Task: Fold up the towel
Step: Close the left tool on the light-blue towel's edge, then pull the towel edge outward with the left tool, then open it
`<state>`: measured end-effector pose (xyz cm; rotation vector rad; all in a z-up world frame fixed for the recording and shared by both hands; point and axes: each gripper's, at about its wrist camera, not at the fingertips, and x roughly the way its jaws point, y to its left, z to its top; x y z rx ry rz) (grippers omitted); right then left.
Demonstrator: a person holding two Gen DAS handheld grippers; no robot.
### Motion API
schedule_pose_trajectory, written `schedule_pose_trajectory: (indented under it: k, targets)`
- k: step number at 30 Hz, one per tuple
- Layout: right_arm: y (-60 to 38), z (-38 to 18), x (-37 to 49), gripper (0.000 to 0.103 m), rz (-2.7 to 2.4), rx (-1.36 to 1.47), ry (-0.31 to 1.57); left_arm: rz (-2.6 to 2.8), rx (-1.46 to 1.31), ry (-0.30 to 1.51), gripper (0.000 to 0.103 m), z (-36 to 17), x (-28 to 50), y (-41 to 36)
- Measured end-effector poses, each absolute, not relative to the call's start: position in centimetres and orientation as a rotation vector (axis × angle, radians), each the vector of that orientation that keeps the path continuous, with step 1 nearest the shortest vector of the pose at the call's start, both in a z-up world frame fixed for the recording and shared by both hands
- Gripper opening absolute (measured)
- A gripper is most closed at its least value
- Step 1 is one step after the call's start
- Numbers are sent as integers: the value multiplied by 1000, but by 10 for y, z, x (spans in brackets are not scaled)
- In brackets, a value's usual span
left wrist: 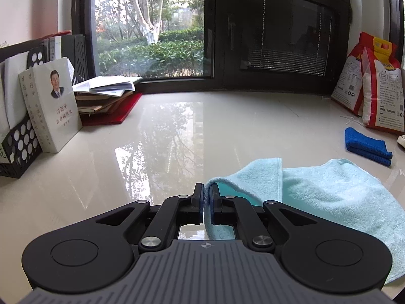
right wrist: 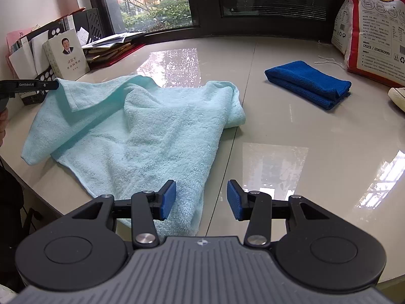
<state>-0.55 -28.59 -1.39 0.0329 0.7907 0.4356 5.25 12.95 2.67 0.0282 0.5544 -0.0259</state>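
A light blue towel (right wrist: 141, 126) lies rumpled on the glossy table, one corner lifted at the left. My left gripper (left wrist: 206, 190) is shut on that corner of the towel (left wrist: 329, 192), and the cloth trails off to the right of its fingers. In the right wrist view the left gripper (right wrist: 54, 84) shows as a black finger pinching the towel's raised far-left corner. My right gripper (right wrist: 201, 195) is open, just above the towel's near corner, with nothing between its blue pads (right wrist: 168, 198).
A folded dark blue cloth (right wrist: 307, 83) lies to the right of the towel. Rice bags (right wrist: 374, 25) stand at the right edge. Books (left wrist: 54, 103), a black file rack (left wrist: 20, 136) and stacked papers (left wrist: 106, 93) line the left. A window (left wrist: 152, 25) runs behind the table (left wrist: 177, 131).
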Motion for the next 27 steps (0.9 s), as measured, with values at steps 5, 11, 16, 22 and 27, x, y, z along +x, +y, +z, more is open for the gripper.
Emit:
schedule_pose_trajectory:
  k: [5,11,16,22,27]
  targets:
    - [-283,-15,-3,46,430,31,796,-8,48,573,6,25,70,141]
    - [-279,-16,-1,46,423,28,800,12,71,604,7,16,89,151]
    - [-275,-16,0,46,418,24,804,23,71,634,7,6,105,160]
    - [-275,-17,0,47,413,22,804,28,42,670,16,-3,117,173]
    - [-274,-17,0,47,412,19,803,43,55,663,41,-1,114,175]
